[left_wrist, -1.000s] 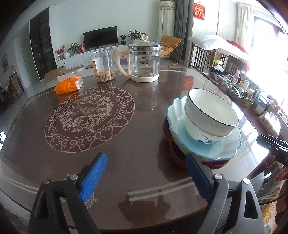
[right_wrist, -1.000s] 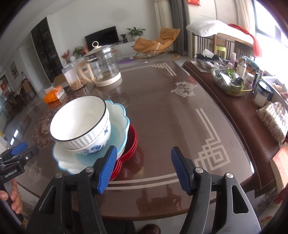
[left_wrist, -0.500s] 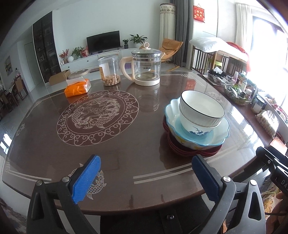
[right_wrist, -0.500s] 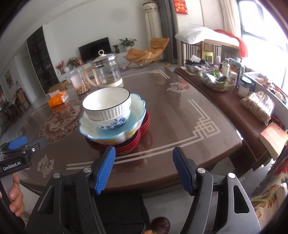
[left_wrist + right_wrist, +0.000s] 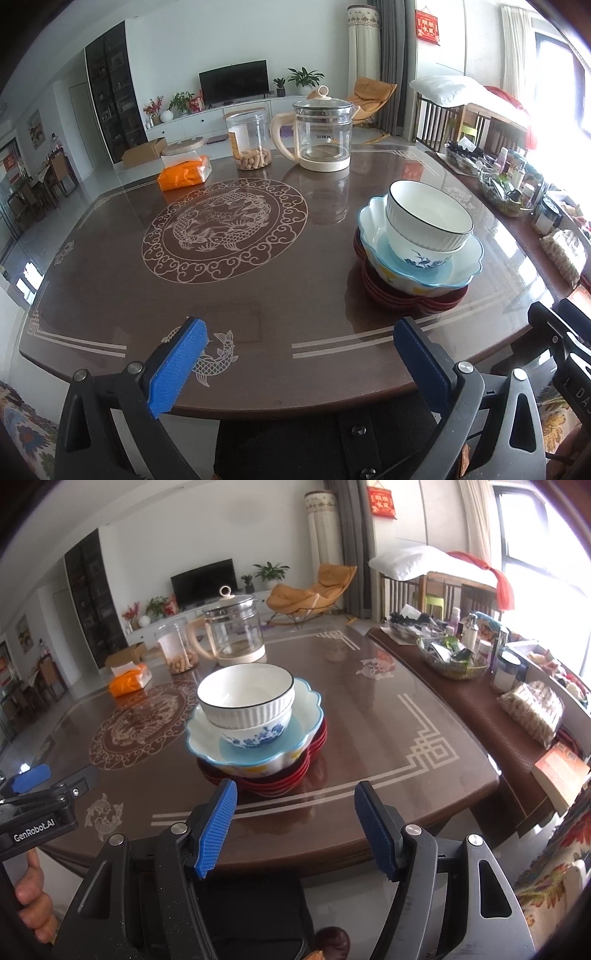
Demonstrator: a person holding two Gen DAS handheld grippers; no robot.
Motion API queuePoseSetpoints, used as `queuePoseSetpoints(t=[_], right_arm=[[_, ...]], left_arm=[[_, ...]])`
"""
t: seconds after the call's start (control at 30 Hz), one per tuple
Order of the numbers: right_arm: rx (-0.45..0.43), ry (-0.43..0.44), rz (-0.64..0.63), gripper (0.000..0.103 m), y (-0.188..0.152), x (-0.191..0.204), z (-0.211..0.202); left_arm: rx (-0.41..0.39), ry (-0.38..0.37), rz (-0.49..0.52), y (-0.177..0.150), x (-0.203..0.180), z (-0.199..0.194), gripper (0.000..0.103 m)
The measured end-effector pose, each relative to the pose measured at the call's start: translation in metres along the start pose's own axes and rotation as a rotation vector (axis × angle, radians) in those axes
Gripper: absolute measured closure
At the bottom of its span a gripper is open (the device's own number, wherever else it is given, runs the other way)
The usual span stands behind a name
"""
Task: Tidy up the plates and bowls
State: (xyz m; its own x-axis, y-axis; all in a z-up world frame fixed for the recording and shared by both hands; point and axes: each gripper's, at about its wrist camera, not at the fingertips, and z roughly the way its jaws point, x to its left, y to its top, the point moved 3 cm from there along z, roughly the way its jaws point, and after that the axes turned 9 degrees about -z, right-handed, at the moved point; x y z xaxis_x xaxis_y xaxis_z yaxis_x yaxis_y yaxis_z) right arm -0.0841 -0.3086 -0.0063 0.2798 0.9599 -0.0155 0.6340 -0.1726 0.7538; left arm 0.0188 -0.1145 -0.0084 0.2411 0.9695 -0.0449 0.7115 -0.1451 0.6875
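Note:
A stack stands on the brown table (image 5: 258, 295), right of centre. A white ribbed bowl (image 5: 428, 221) sits in a blue-flowered bowl (image 5: 424, 260), inside a scalloped blue-rimmed bowl (image 5: 469, 266), on several red plates (image 5: 406, 301). The same stack shows in the right wrist view: white bowl (image 5: 245, 696), scalloped bowl (image 5: 306, 709), red plates (image 5: 280, 784). My left gripper (image 5: 299, 354) is open and empty at the table's near edge. My right gripper (image 5: 295, 827) is open and empty, just short of the stack.
A glass kettle (image 5: 323, 136), a jar of peanuts (image 5: 251, 142) and an orange tissue pack (image 5: 184, 173) stand at the table's far side. A side bench with baskets and bottles (image 5: 454, 657) runs along the right. A dark chair back (image 5: 325, 439) is below the grippers.
Both grippers have pulled back from the stack toward the table's near edge and risen. The stack has not moved. Both stay open.

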Motion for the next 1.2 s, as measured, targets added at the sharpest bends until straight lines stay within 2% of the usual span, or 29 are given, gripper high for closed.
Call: queuePoseSetpoints(t=[0.13, 0.37, 0.57, 1.2], right_arm=[[0.002, -0.012, -0.013, 0.030, 0.005, 0.005, -0.009], [-0.005, -0.084, -0.040, 0.029, 0.009, 0.010, -0.013], [0.024, -0.093, -0.024, 0.029, 0.004, 0.007, -0.004], [0.006, -0.091, -0.036, 0.029, 0.006, 0.013, -0.007]], left_arm=[[-0.022, 0.026, 0.045, -0.004, -0.007, -0.007, 0.002], [-0.008, 0.009, 0.047, -0.006, -0.011, -0.010, 0.002], [0.015, 0.001, 0.042, -0.007, -0.011, -0.005, 0.002], [0.092, -0.038, 0.009, -0.013, -0.011, 0.011, 0.002]])
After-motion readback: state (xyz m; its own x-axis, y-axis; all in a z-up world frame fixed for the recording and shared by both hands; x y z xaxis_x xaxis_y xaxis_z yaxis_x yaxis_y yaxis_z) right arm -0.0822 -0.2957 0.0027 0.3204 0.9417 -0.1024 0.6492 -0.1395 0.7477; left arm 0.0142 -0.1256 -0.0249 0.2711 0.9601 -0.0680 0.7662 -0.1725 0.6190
